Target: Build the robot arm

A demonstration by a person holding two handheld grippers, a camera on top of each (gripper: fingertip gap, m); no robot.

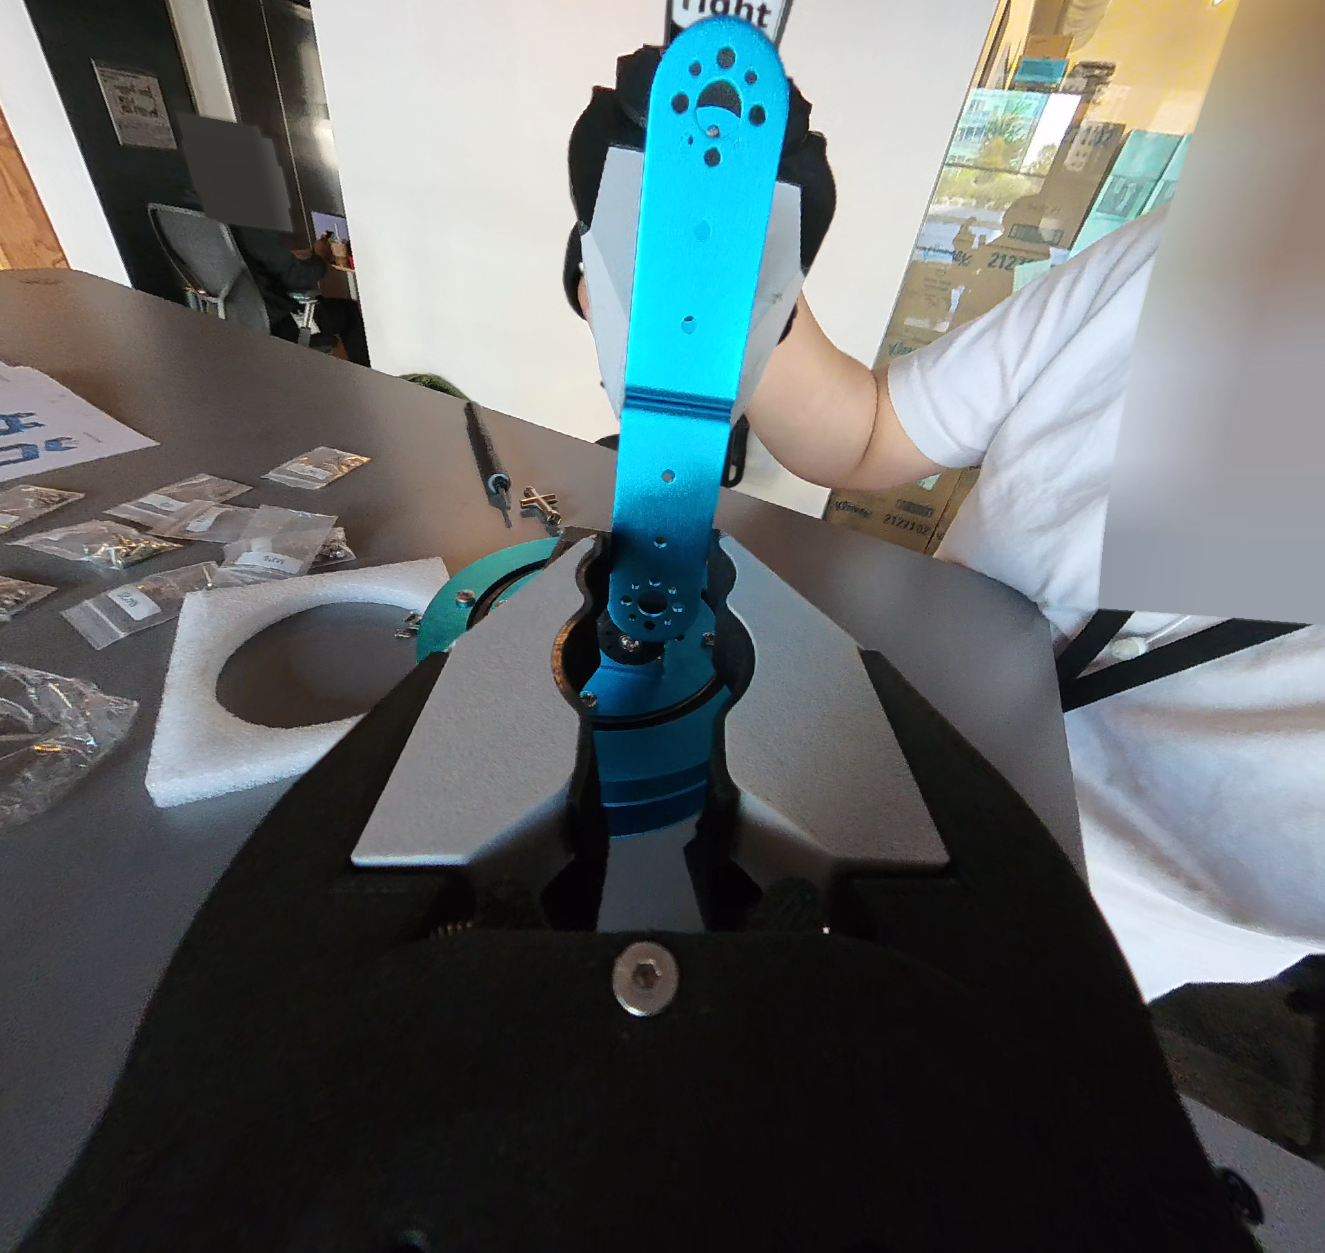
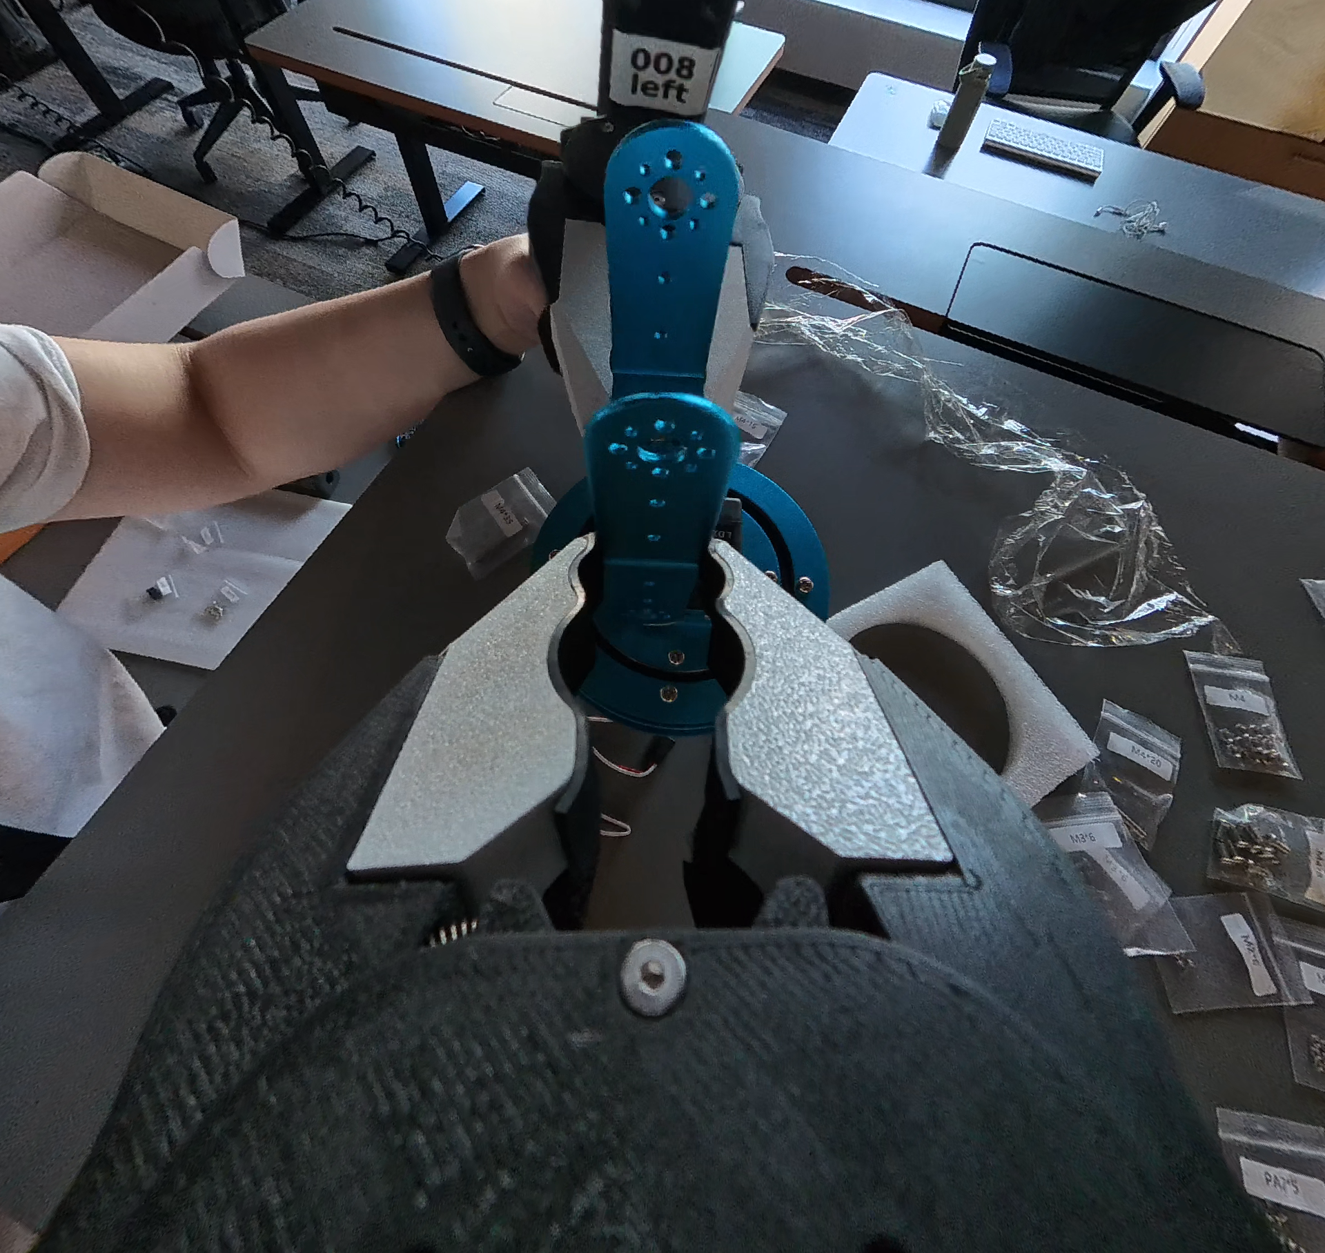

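Note:
A long blue metal bracket (image 1: 699, 272) with rows of holes stands over a blue round base (image 1: 645, 752) on the dark table. My left gripper (image 1: 652, 559) is shut on the bracket's lower end, just above the base. My right gripper (image 1: 685, 394) faces it from the far side, its grey fingers behind the bracket's upper part. In the right wrist view, my right gripper (image 2: 651, 559) is shut on the near arm of the bracket (image 2: 659, 473). The left gripper (image 2: 656, 401) stands behind the far arm. The base's ring (image 2: 785, 523) shows below.
A white foam block (image 1: 287, 652) with a round hole lies beside the base, also in the right wrist view (image 2: 1004, 738). Several small bags of screws (image 2: 1247, 724), a screwdriver (image 1: 487, 459), a small cross wrench (image 1: 539, 502) and crumpled clear plastic (image 2: 1039, 502) lie on the table (image 1: 251, 394). A person's forearm (image 2: 251, 401) reaches in. Left and right tips are no more than a few centimetres apart.

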